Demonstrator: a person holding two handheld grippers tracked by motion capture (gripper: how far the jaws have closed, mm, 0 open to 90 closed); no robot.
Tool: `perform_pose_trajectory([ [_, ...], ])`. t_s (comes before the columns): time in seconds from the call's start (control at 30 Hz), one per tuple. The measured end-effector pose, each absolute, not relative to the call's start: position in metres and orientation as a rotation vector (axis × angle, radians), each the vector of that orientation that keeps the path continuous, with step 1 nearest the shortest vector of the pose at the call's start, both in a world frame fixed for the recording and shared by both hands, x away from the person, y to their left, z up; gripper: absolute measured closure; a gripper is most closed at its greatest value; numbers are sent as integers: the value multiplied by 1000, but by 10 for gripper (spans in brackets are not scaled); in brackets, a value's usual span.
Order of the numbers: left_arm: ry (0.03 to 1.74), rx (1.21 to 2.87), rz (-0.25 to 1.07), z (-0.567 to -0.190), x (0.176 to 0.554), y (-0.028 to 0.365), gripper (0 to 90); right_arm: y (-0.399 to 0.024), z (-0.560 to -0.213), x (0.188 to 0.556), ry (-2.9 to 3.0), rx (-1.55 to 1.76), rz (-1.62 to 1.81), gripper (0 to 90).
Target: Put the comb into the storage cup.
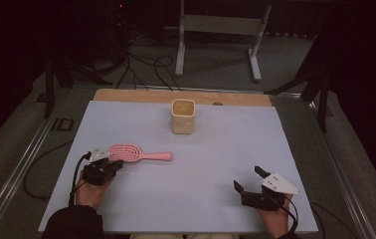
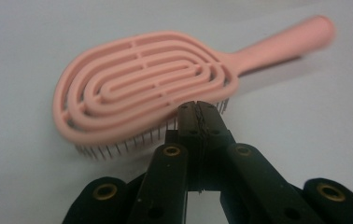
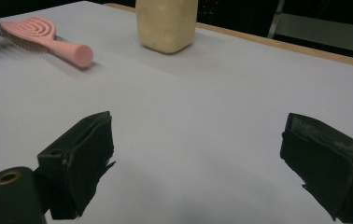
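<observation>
From the high view, a pink hairbrush (image 1: 137, 153) lies flat on the white bench (image 1: 201, 199), its oval head toward the person's left and its handle running to the right, so its long axis goes nearly straight across the bench. The left gripper (image 1: 112, 164) sits at the near edge of the brush head, while the right gripper (image 1: 248, 180) rests well apart on the other side, so the left hand is plainly the nearer one. A cream cup (image 1: 182, 116) stands upright farther back, past the handle's end. In the left gripper view, the fingers (image 2: 188, 122) are pressed together, tips meeting right at the bristle edge under the pink head of the hairbrush (image 2: 142, 86); whether they pinch any bristles or just touch them I cannot tell. The handle stretches away up and to the right from there. In the right gripper view, the fingers (image 3: 79, 156) stand wide apart with only bare bench between them, and the hairbrush (image 3: 44, 39) and cup (image 3: 166, 23) lie far ahead.
</observation>
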State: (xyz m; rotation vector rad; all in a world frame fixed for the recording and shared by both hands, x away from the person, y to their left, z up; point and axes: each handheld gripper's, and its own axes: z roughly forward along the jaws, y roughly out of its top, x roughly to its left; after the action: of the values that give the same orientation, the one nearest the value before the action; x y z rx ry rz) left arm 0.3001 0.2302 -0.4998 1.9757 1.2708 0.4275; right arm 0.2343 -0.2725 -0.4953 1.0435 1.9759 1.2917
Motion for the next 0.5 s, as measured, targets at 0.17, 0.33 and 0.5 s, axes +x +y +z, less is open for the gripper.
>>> perform_pose_trajectory([
  [0.17, 1293, 1975, 444, -499, 305, 231, 900, -272, -495, 234, 1978, 1045, 1286, 93],
  [0.33, 1294, 1980, 469, -492, 314, 226, 900, -272, -496, 234, 1981, 1046, 1284, 93],
  [0.5, 1312, 1987, 488, -489, 324, 225, 900, -272, -496, 234, 1981, 1047, 1284, 93],
])
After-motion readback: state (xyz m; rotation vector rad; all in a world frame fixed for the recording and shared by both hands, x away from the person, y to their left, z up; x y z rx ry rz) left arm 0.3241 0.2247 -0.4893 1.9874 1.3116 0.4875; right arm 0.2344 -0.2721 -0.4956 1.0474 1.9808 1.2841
